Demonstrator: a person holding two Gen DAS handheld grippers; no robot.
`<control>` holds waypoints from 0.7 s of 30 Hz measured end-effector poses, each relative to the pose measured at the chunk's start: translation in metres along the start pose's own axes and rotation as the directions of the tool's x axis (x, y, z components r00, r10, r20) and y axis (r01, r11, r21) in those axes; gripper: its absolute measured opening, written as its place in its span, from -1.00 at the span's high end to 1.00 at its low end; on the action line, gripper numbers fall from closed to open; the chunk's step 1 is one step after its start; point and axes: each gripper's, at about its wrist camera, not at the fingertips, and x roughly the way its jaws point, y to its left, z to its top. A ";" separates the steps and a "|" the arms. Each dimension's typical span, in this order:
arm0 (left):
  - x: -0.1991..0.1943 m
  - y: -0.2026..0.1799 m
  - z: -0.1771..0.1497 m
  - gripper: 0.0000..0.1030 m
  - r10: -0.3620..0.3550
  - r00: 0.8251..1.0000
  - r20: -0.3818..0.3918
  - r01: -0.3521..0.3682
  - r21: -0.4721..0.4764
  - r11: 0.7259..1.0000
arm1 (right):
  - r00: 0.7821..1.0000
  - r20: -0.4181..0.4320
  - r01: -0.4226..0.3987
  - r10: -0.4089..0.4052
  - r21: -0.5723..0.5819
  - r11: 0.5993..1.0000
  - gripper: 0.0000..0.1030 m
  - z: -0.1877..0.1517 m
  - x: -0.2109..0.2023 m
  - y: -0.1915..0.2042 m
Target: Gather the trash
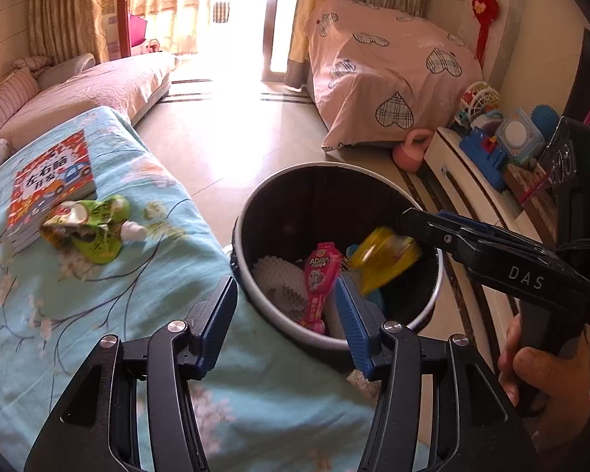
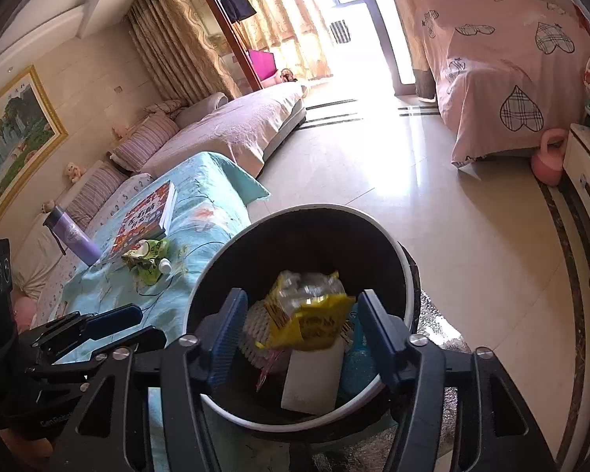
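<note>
right gripper (image 2: 301, 334): jaws wide, empty | crumpled yellow plastic wrapper (image 2: 308, 314): blurred, loose over round black trash bin (image 2: 409, 275), long axis unclear | left gripper (image 1: 283, 314): jaws part-open, empty

Both wrist cams look down, close, sharing bin (image 1: 432, 303) (image 2: 407, 275) & floor (image 1: 224, 145) (image 2: 432, 212)

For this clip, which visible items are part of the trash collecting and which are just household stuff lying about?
Part of the job:
- trash bin
- yellow wrapper, loose over the bin between the open right gripper fingers
- green crumpled pouch on the blue cloth
- pink wrapper in the bin
- left gripper, open

Just lying about:
- children's book
- purple bottle
- pink kettlebell
- toys
</note>
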 end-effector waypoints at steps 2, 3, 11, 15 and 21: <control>-0.011 0.003 -0.007 -0.07 0.000 1.000 0.015 0.000 -0.020 1.000 | 1.000 0.016 0.008 -0.008 -0.007 1.000 -0.53 -0.002 -0.005 0.005; -0.017 0.004 -0.010 -0.08 -0.001 1.000 0.025 0.001 -0.031 1.000 | 1.000 0.019 0.008 -0.008 -0.008 1.000 -0.53 -0.002 -0.007 0.006; -0.072 0.033 -0.058 -0.39 0.027 0.993 0.116 -0.012 -0.133 0.991 | 0.998 0.056 -0.032 0.033 -0.017 0.999 -0.61 -0.022 -0.033 0.034; -0.093 0.053 -0.092 -0.45 0.061 0.989 0.135 -0.034 -0.189 0.981 | 0.993 0.089 -0.082 0.083 -0.023 0.996 -0.89 -0.049 -0.049 0.058; -0.116 0.084 -0.133 -0.45 0.122 0.983 0.138 -0.080 -0.276 0.958 | 0.981 0.098 -0.170 0.170 -0.010 0.985 -0.94 -0.088 -0.062 0.089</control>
